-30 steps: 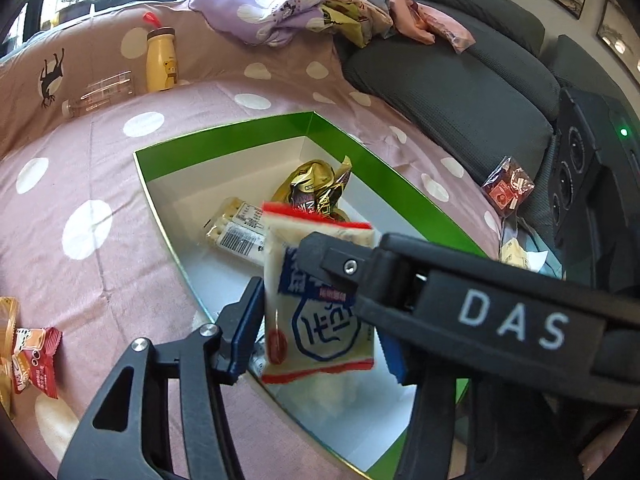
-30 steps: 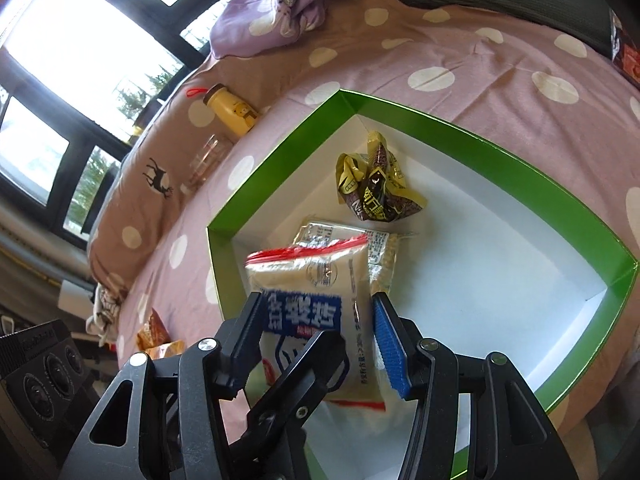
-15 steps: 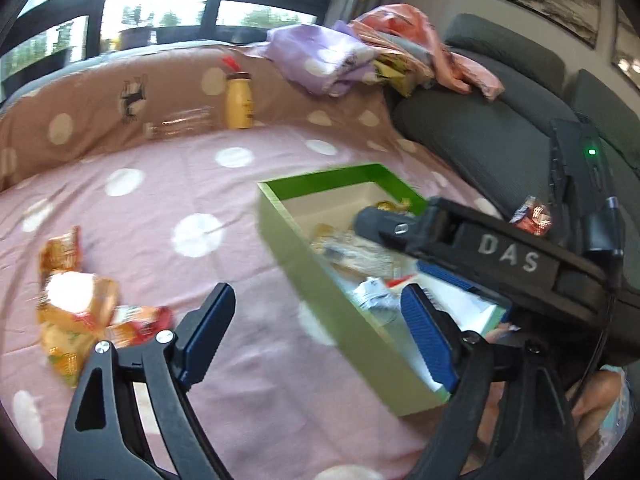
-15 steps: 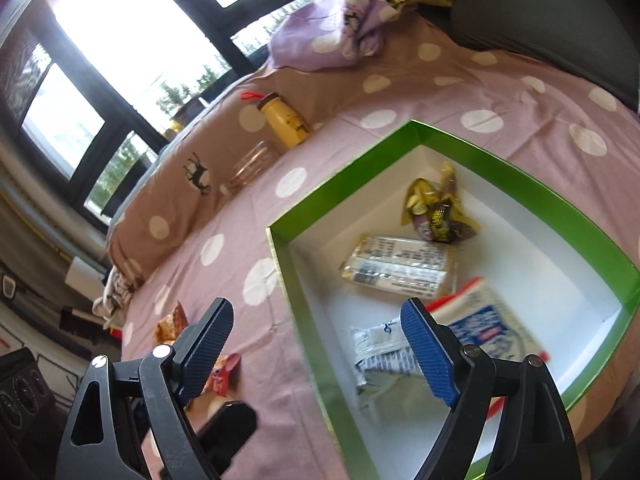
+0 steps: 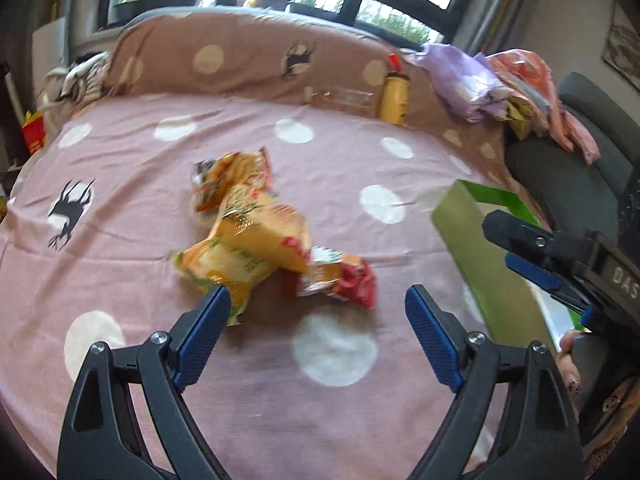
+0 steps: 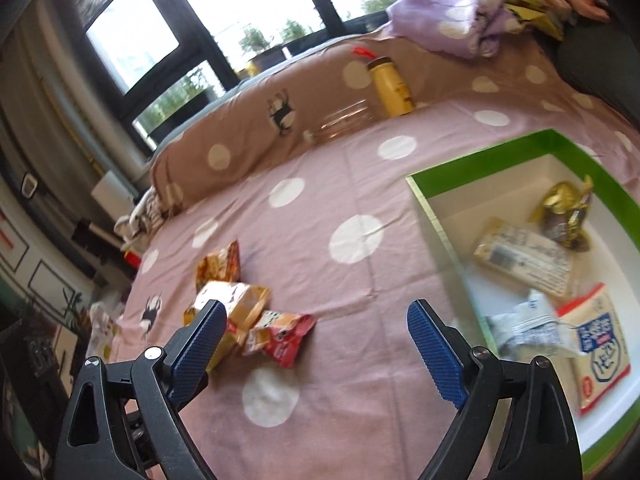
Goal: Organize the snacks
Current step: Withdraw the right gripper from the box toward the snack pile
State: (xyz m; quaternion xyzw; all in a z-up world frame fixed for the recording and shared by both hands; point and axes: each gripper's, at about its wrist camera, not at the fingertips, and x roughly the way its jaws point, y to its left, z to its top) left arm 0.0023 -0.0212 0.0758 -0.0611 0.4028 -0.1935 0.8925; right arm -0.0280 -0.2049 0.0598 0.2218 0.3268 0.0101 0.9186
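Both hands have swung from the green box point(image 6: 480, 162) toward loose snack packets point(image 5: 256, 240), each gripper point(image 5: 316, 308) point(image 6: 316, 320) just opened, empty.

Pink spotted bedsheet point(image 5: 328, 412) spread flat, with a brown spotted cushion point(image 5: 248, 56) along the back. Against that cushion, a yellow bottle point(image 6: 390, 88) standing upright, and just beside it a clear bottle point(image 6: 340, 120) lying on its side. Further right, a crumpled purple cloth point(image 6: 444, 28). Behind, dark-framed windows point(image 6: 208, 28).

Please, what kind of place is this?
Probably a living room at home: a grey sofa, a wide seat under a pink dotted cloth, big windows behind, and folded clothes on top.
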